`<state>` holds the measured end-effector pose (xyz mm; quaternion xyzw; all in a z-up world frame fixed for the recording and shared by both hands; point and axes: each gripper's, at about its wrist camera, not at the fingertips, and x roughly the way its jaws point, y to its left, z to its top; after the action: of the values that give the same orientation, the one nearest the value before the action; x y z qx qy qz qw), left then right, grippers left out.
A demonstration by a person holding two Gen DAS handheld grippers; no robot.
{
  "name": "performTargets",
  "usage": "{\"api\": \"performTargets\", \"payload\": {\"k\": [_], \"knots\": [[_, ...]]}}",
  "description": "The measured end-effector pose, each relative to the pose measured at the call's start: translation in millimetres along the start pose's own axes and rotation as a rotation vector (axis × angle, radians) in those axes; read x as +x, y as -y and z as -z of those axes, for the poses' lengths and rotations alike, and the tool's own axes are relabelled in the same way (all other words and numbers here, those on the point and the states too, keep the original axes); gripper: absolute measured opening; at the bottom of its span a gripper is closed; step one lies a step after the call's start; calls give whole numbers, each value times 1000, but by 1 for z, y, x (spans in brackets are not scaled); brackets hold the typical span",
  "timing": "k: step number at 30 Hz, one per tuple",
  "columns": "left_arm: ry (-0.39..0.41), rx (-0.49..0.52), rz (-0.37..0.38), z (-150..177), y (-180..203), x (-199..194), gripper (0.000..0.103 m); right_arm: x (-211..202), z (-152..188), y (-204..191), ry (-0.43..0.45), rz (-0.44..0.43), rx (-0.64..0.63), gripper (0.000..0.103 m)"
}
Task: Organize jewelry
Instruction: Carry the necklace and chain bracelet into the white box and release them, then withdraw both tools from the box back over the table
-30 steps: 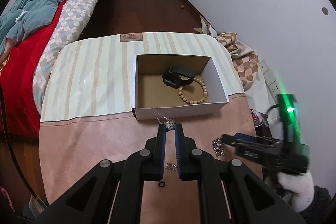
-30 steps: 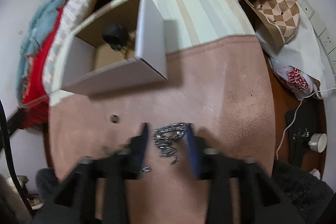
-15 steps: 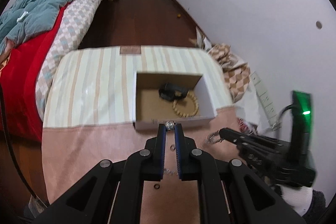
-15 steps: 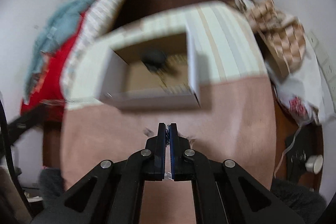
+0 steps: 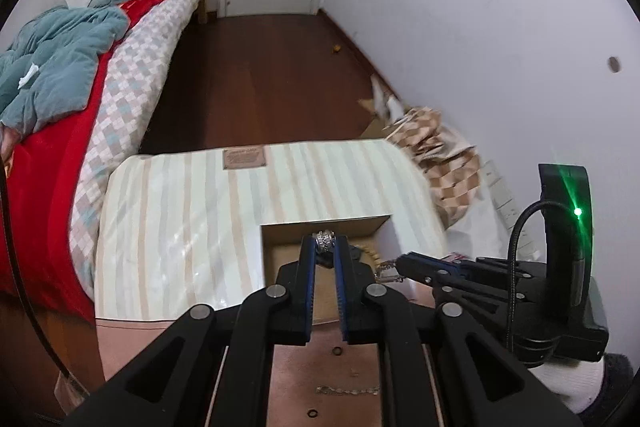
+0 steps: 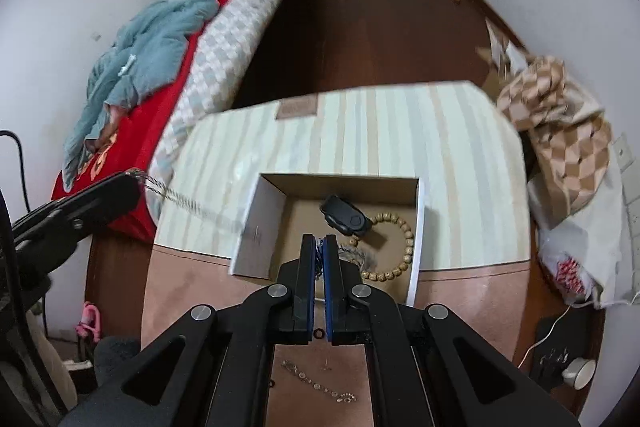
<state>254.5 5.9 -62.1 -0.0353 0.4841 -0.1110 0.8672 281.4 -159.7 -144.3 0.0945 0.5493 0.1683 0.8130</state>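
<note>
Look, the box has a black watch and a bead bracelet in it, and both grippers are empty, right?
Not quite. The box does hold the black watch and the bead bracelet, but the grippers are not empty. The left gripper pinches a silver ring piece in the left wrist view, and the right gripper pinches a silver chain.

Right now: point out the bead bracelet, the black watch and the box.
bead bracelet (image 6: pixel 407 231), right wrist view, right arc of beads.
black watch (image 6: pixel 347 218), right wrist view, its face.
box (image 6: pixel 256 227), right wrist view, white left wall.
</note>
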Motion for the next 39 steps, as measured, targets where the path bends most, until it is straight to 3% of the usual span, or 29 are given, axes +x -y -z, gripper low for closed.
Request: {"api": "performTargets", "payload": {"k": [3,5,6,7,8,9,11,12,13,14,18,24,39], "knots": [[-36,-25,-35,2,-6,16,11,18,-1,9,-79,-7,32,5],[-52,-32,-73,7,-10,25,17,20,2,14,-74,9,36,21],[-55,-34,-92,10,-12,29,37,20,3,16,-73,26,37,43],[-56,-39,-108,12,-14,32,69,19,4,19,-71,38,41,62],[-52,-47,-128,15,-17,35,81,20,5,20,-66,64,37,68],[-36,-51,-141,19,-19,36,86,19,8,20,-56,115,22,71],[-34,-47,-179,26,-21,41,87,21,13,21,-55,183,-3,73],[-44,-42,-205,30,-22,46,90,24,16,20,-57,224,-15,81],[-55,-39,-222,32,-23,51,99,27,18,20,-60,248,-21,94],[-69,-37,-234,36,-24,56,103,31,20,20,-65,269,-25,98],[-110,-28,-275,52,-26,70,103,48,33,24,-82,325,-27,99],[-89,-28,-300,61,-25,65,103,51,43,22,-57,338,-19,101],[38,-18,-345,67,-11,6,103,-9,51,-1,67,376,-27,101]]}}
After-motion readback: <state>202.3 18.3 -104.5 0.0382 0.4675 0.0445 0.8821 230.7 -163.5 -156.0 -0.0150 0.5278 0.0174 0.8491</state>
